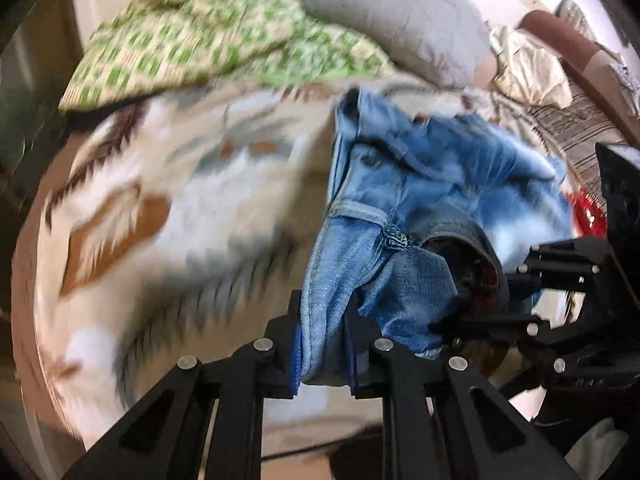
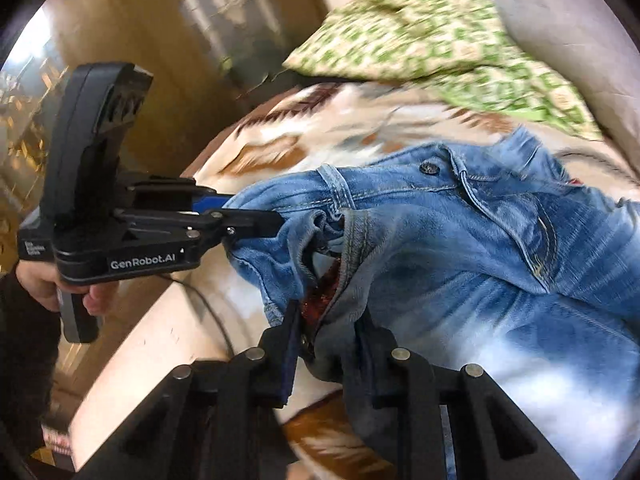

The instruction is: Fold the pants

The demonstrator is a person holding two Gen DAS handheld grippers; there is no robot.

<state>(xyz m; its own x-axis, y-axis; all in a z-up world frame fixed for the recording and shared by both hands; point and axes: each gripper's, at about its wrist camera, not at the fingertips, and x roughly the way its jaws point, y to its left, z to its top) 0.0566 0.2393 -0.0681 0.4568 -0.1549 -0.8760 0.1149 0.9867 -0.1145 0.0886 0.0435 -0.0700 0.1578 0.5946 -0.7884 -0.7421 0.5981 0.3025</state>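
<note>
In the left wrist view, your left gripper (image 1: 322, 344) is clamped on the waistband of the blue jeans (image 1: 432, 184), which are bunched on the patterned blanket (image 1: 168, 184).

In the right wrist view, your right gripper (image 2: 332, 344) pinches the waistband too. Pull unevenly and the denim may slip out.

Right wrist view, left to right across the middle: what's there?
Person's hand → left gripper, clamped on the jeans' waistband → belt loop → waist button → front pocket.
</note>
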